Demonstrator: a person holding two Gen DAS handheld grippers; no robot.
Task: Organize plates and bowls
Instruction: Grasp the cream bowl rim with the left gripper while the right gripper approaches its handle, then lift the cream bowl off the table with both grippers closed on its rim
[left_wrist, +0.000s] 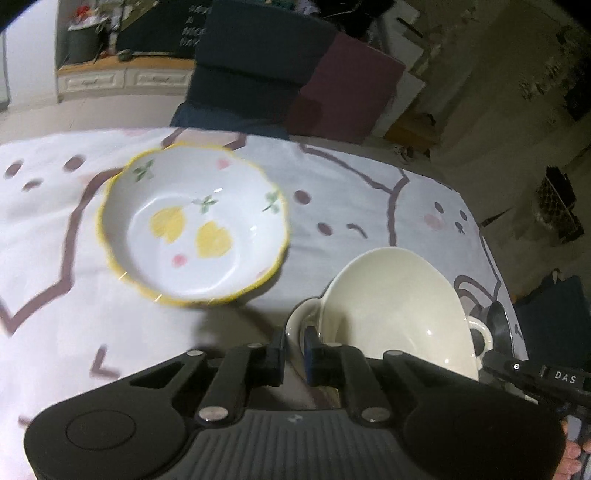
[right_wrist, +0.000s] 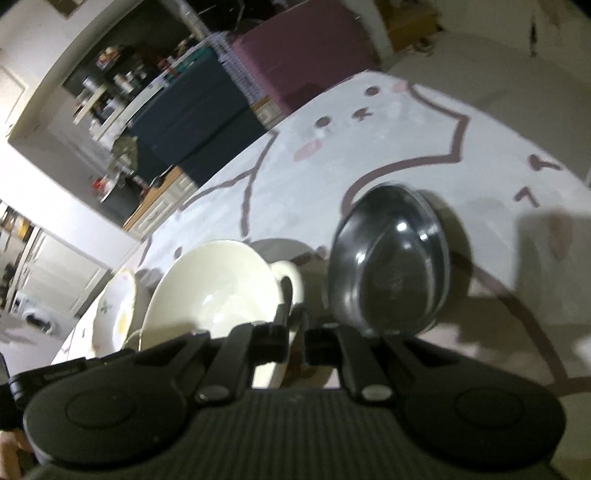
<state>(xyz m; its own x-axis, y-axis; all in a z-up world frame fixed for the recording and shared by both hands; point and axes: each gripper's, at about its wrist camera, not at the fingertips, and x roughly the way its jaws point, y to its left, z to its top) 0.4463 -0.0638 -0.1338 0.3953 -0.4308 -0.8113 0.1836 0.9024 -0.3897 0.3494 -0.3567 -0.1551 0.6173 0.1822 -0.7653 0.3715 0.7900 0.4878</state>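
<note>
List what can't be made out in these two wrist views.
- Left view: whether the fingers pinch the cream bowl's handle; the gripper body covers the contact.
- Left view: dark bowl, mostly hidden behind the cream bowl.
- Right view: floral bowl, half hidden behind the cream bowl, blurred.

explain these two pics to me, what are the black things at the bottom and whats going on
The black things are hand-held grippers, one per hand, each with a fisheye camera looking along its jaws. One picture is from the left gripper, one from the right gripper. Over a patterned cloth you see a flowered bowl, a two-handled cream bowl and a dark bowl. The left jaws are shut on one handle; the right, also shut, seem to pinch the other.
</note>
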